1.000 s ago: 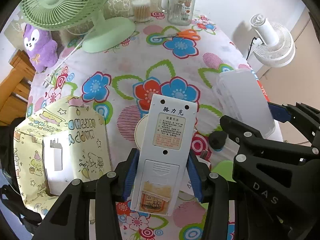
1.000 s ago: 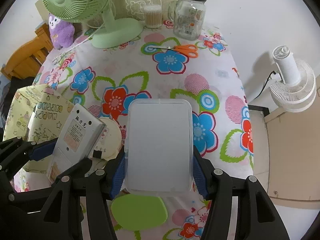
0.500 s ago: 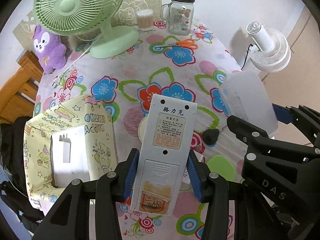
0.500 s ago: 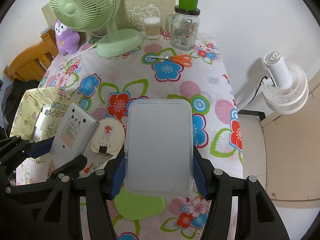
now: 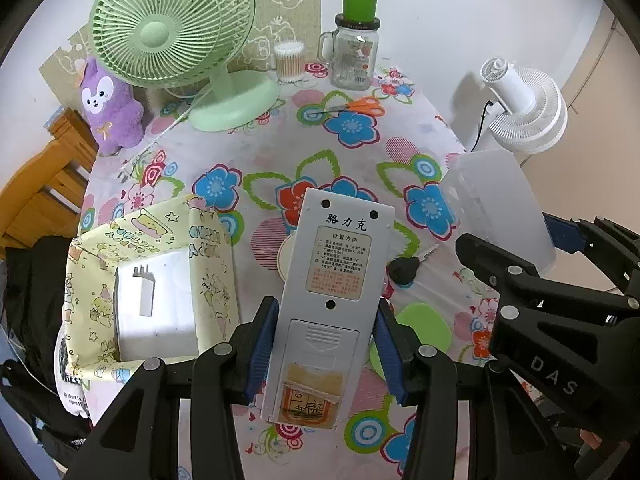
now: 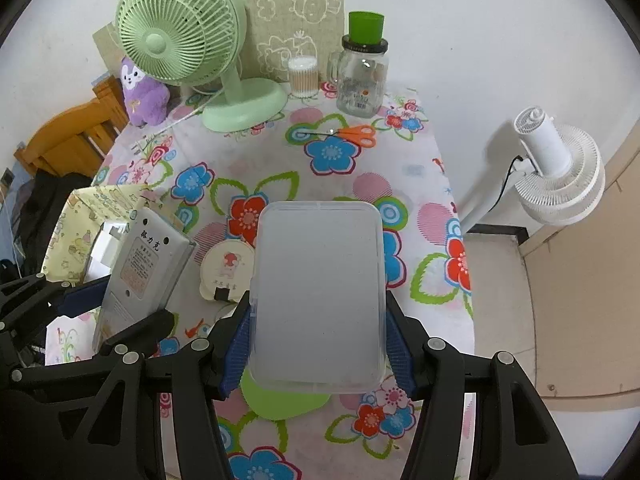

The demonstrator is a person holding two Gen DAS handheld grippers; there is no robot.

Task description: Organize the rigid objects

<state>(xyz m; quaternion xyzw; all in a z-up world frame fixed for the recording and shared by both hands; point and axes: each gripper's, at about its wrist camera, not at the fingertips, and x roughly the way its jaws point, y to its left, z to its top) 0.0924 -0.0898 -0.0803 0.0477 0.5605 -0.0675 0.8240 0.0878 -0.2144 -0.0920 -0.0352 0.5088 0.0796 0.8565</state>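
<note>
My left gripper [image 5: 324,344] is shut on a grey remote control [image 5: 332,284], held back side up above the flowered table [image 5: 276,148]. My right gripper [image 6: 318,344] is shut on a frosted plastic box [image 6: 318,288], also lifted off the table. Each gripper shows in the other's view: the remote control [image 6: 140,268] at the left, the plastic box [image 5: 492,204] at the right. A yellow patterned storage box [image 5: 160,280] with a white charger [image 5: 146,292] inside stands at the table's left edge.
On the table lie a round cream disc [image 6: 228,268], a black key [image 5: 404,270], a green pad [image 6: 288,400] and orange scissors [image 6: 356,134]. At the back stand a green fan [image 5: 176,32], a purple plush [image 5: 110,108], a cotton-swab tub [image 5: 290,62] and a glass jar [image 5: 356,56]. A white fan [image 6: 560,168] stands off the right edge.
Both grippers have risen with the remote and the plastic box still held; the table looks farther away and more of the back wall shows.
</note>
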